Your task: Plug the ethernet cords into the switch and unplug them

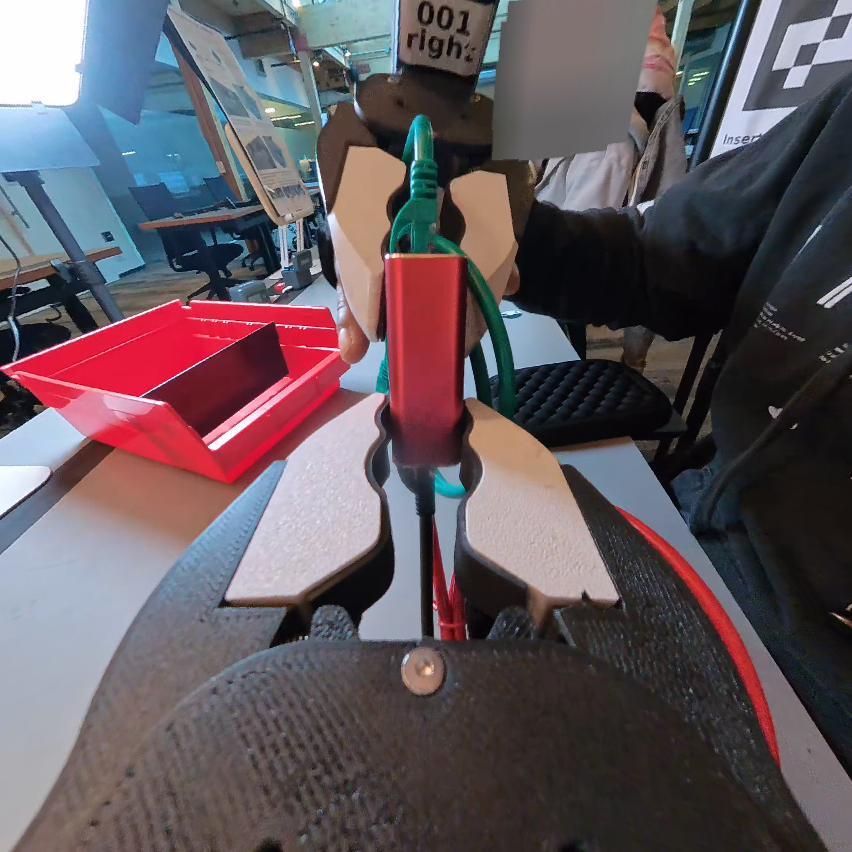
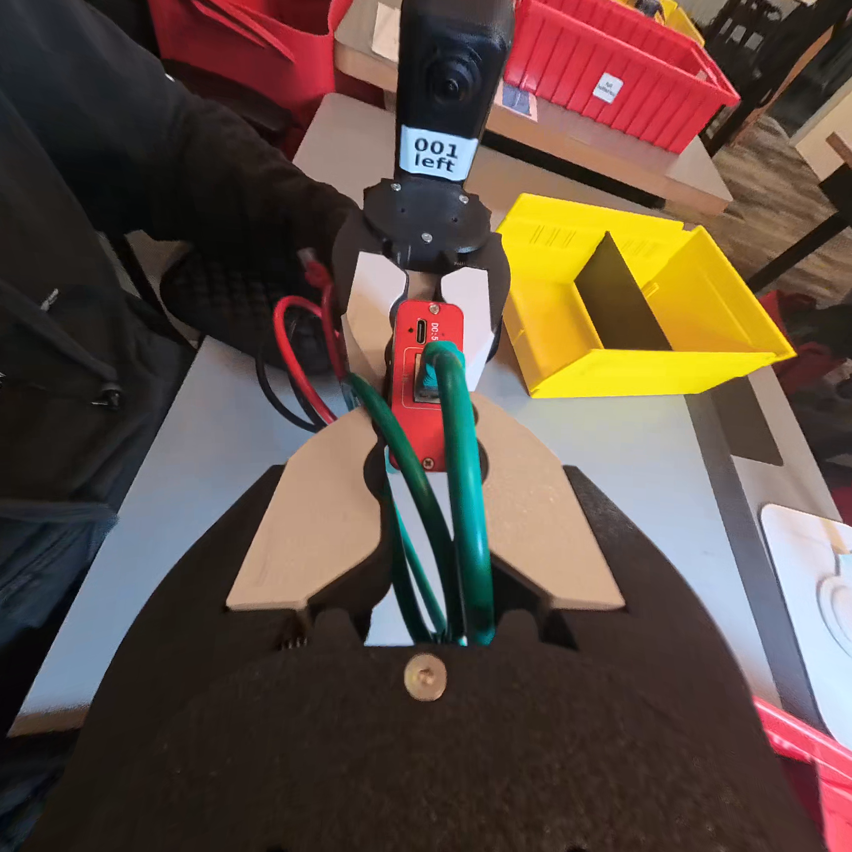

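Both tongs hide much of the switch.

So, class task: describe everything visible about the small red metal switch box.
The small red metal switch box is a slim anodised-looking block held above the grey table. The left claw clamps one end; its far end-plate, with two screws and a small oval port, holds the plugged-in green ethernet cord. A black cable exits the near end.

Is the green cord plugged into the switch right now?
Plugged in: the green cord's connector sits inside the port on the red switch's end face.
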Demonstrator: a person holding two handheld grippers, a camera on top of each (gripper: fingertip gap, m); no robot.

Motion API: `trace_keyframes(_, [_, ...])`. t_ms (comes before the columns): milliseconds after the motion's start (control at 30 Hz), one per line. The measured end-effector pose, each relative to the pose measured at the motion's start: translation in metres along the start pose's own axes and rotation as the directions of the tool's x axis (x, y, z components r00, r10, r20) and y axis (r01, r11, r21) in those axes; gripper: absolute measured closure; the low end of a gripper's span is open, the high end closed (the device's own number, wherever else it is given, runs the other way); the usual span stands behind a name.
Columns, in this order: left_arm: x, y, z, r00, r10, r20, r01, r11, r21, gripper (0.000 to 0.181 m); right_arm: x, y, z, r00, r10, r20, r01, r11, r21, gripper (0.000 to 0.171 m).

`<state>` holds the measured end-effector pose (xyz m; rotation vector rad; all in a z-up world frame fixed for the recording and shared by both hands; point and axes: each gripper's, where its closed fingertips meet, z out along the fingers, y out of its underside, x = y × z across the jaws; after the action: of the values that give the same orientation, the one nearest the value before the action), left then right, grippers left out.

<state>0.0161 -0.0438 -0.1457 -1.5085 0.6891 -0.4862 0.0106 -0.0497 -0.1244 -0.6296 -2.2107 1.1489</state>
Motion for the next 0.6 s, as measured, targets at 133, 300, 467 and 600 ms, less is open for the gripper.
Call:
trace_keyframes(133, [-0.015,-0.005,-0.003,0.997,0.0,0.083,0.001,1.0,-0.016,0.153,0.012,-0.002,-0.007,0.998,-0.029,-0.058,0.024,0.996,-0.086,0.143])
trace_keyframes(300, [-0.078,-0.035,-0.061,0.897,-0.064,0.437,-0.003,0.989,0.15,0.156,0.045,-0.017,-0.06,0.985,-0.134,-0.113,0.099,0.958,-0.269,0.143])
trace_keyframes(467, [-0.096,-0.046,-0.108,0.846,-0.184,0.5,0.048,0.961,0.272,0.159,0.115,-0.026,-0.145,0.927,-0.184,-0.327,0.024,0.899,-0.438,0.143])
trace_keyframes(600, [-0.09,-0.029,-0.091,0.863,-0.152,0.483,0.073,0.981,0.178,0.156,0.184,-0.004,-0.216,0.839,-0.184,-0.512,-0.149,0.828,-0.541,0.143])
